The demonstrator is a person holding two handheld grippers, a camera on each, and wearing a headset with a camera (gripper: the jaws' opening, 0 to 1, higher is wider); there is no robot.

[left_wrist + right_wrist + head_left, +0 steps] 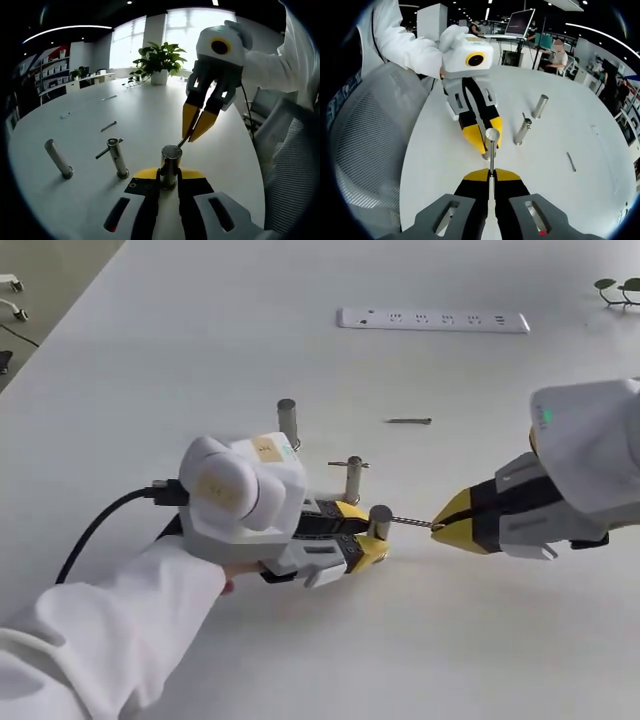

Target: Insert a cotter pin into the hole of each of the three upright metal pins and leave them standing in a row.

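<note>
Progress looks roughly halfway. The left gripper [170, 176] is clamped on the nearest metal pin [380, 518] and holds it upright. The right gripper [440, 525] pinches a cotter pin [412, 522] whose tip meets that pin's side near the top; whether it has entered the hole I cannot tell. The middle pin [353, 480] carries a cotter crosswise — done, by the look of it. The far pin [288, 420] stands bare, and a spare cotter pin [408, 421] lies near it on the table [200, 360]. All three stand in a row. Around them is a bright office with tall windows and a potted plant [159, 59]. The tabletop is white and smooth, with a power strip [432, 320] at its far side.
</note>
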